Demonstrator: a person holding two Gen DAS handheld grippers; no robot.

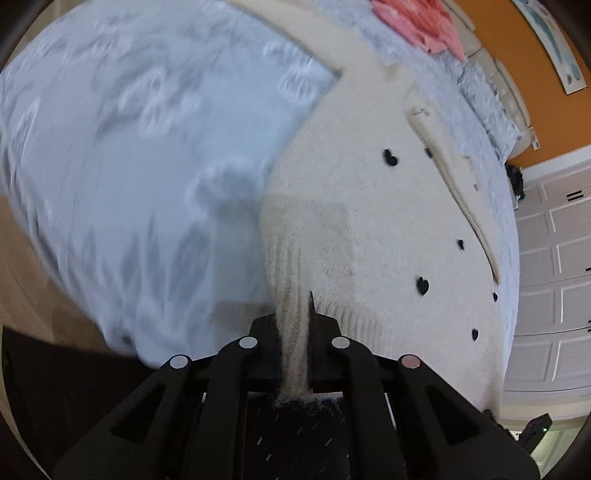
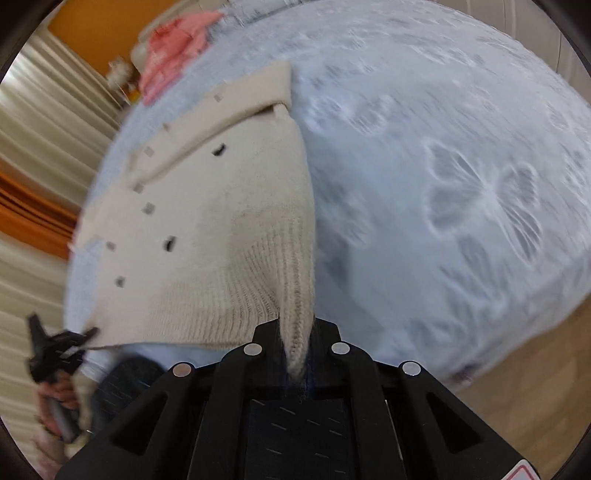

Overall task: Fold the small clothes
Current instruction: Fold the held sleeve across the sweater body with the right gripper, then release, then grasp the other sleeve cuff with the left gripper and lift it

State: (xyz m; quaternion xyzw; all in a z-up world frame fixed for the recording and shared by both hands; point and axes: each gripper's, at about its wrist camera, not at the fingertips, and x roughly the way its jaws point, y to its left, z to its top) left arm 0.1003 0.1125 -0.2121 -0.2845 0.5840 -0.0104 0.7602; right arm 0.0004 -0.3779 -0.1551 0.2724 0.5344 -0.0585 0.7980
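The left gripper [image 1: 295, 332], at the bottom centre of its own view, is clenched on a bunched fold of ribbed hem belonging to a cream knit cardigan [image 1: 369, 229]. The knit rises from the jaws into the right half of that frame, spread over a pale blue bedspread [image 1: 129, 147] with a faint floral pattern, which fills the left half. Small black heart-shaped buttons [image 1: 389, 157] run in a line up the right side of the cardigan, beside its folded front edge. At the top right of the frame a pink garment [image 1: 424, 26] lies crumpled on the bedspread, well apart from the cardigan, with an orange wall [image 1: 517, 74] behind and white panelled doors [image 1: 554, 258] at the right edge.

In the right wrist view the right gripper [image 2: 297, 347], bottom centre, likewise pinches the ribbed hem tight between its jaws. The cardigan fans out to the left and centre of the frame, and the bedspread takes the right half. At the lower left edge the left gripper shows again, gripping the far corner of the hem. The pink garment sits at the upper left. Both views are motion-blurred.
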